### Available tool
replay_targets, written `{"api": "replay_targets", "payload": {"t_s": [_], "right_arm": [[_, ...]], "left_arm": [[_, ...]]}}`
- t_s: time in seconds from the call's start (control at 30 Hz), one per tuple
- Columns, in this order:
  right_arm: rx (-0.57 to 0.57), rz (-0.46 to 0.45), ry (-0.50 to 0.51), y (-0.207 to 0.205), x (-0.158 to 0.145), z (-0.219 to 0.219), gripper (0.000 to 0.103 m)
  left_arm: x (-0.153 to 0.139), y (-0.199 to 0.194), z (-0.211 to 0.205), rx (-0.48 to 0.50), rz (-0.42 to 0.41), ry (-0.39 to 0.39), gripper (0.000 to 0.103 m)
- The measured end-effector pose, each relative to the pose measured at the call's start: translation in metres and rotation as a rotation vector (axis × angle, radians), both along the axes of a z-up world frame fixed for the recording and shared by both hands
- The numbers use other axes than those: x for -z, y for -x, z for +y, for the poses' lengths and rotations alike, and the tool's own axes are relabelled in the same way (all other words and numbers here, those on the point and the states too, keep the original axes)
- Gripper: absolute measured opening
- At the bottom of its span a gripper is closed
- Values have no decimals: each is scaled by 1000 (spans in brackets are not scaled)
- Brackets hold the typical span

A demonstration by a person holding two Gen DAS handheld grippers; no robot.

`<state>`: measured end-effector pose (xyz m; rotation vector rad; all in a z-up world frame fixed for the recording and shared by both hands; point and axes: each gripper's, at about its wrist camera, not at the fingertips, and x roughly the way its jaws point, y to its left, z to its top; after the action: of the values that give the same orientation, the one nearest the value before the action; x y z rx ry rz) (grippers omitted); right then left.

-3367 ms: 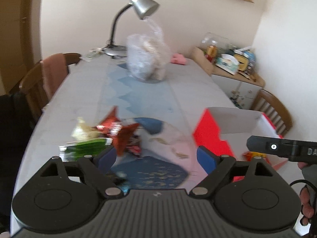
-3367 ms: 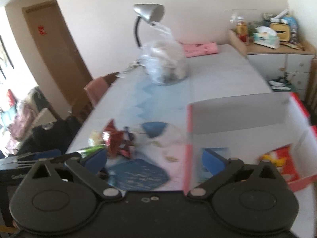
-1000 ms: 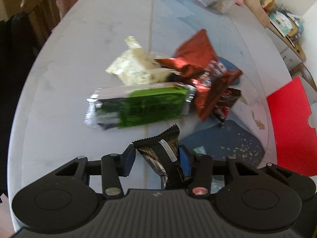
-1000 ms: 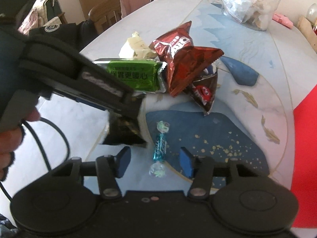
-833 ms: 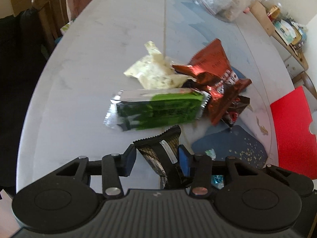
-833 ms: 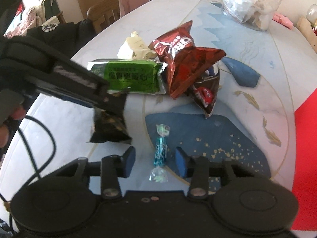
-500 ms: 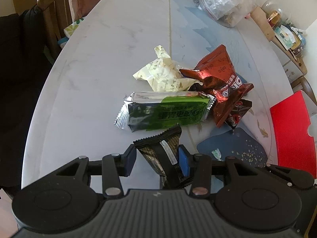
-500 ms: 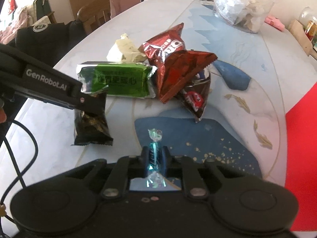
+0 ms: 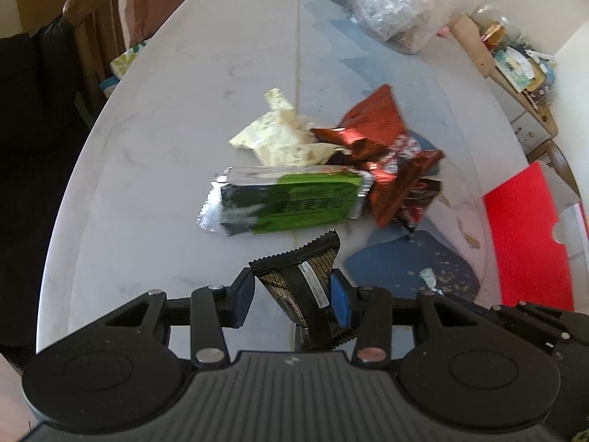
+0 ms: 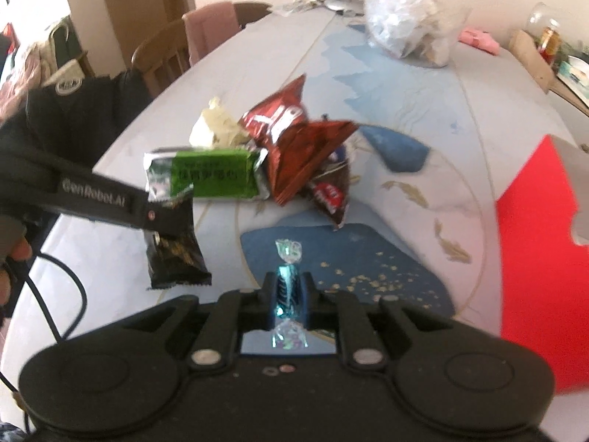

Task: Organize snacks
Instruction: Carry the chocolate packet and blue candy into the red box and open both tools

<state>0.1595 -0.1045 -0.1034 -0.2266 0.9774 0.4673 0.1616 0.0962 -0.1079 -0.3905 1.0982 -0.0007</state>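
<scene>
Left tongs [image 9: 292, 291] clamp black-gold foil packet [image 9: 305, 287]; right tongs [image 10: 289, 294] pinch teal twist-wrapped candy [image 10: 289, 287]. Advice: lift both clear, carry level to red box [image 10: 530, 258].

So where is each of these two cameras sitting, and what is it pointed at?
Left wrist: rides on the left gripper, looking down along its jaws, shut on a black snack packet, at the table.
Right wrist: rides on the right gripper, jaws shut on a wrapped candy; the left gripper and a hand show at its left.
Shared: the green packet, red bags, red box.
</scene>
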Motion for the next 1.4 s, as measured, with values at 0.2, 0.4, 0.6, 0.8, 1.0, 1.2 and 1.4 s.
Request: {"api": "replay_targets", "payload": {"t_s": [0.2,0.4,0.6,0.8,1.0,1.2,1.4], "right_arm": [[40,-52,-41,5,-32,-27,12],[90,-113,-84,8,-66,-67,12],[128,-170,-98,10,-90,-114,12],[172,-205,-94,8,-103,-168,12],[215,-212,-90,4,-103,-222,12],[253,-193,-89,-5,-94,-269,12],[271,-146,-93,-23,-75,-302,12]], "left_arm": [[-26,3,-22,34,-52,12,43],[-62,1,-59,99,-128,13,43],[-93,-7,-115,178,-196,1,43],[-110,-18,-183,265,-231,-12,43],[-117,-28,-248,337,-234,-28,43],[-113,-45,-302,386,-214,-62,43],[-98,-64,-341,432,-179,-124,43]]}}
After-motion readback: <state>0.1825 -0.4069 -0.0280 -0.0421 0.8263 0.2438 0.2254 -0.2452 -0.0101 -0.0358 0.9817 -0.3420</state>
